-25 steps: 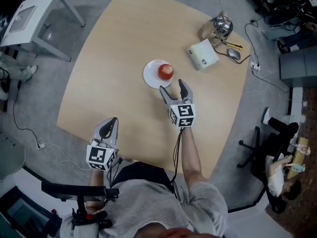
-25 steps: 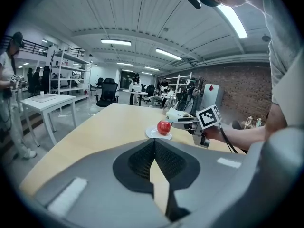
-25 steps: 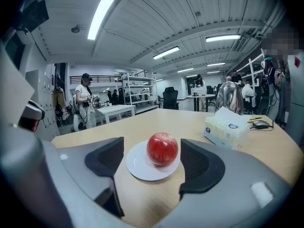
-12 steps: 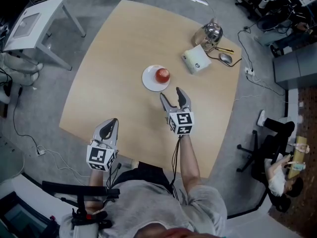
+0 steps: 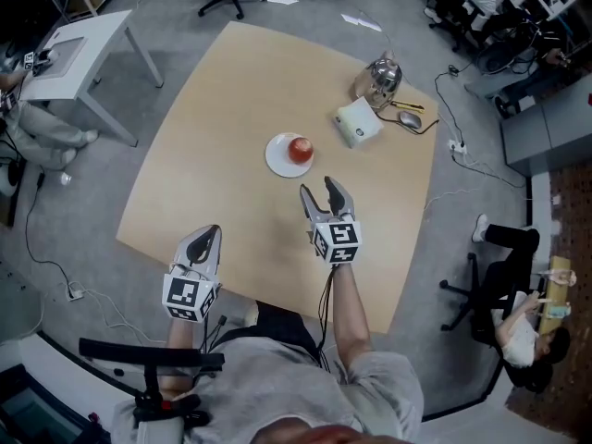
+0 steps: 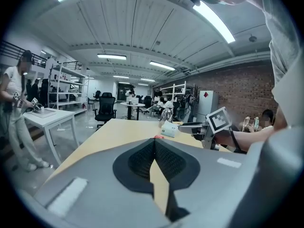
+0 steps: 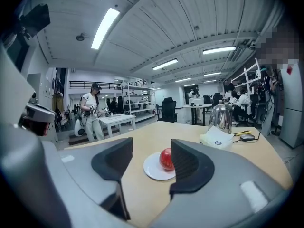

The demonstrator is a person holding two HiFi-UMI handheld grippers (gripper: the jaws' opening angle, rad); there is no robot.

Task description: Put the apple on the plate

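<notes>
Head view, nearest first: left gripper (image 5: pixel 205 239) hangs over the near edge of the table (image 5: pixel 231 100), jaws pressed together on nothing, idle. Right gripper (image 5: pixel 320 191) sits farther in, jaws partly spread and empty, aimed at the plate (image 5: pixel 276 158) with bare tabletop between. Apple (image 5: pixel 300 149) already rests on the plate, toward its right side. A kettle (image 5: pixel 382 77) and a white box (image 5: pixel 358 121) stand beyond, well apart from it. Judged step: retreat after the placement. To do it well, the right gripper should draw straight back along its own line and lift, with no sideways sweep, since a nudge to the rim could set the round apple rolling. The left one should stay out of the way. Against a second ago, the right gripper stood just beside the plate's rim with jaws wide. It has since backed off toward the person, and its jaws have just been closing with nothing between them. Apple and plate have not shifted, and the left gripper is unchanged.
</notes>
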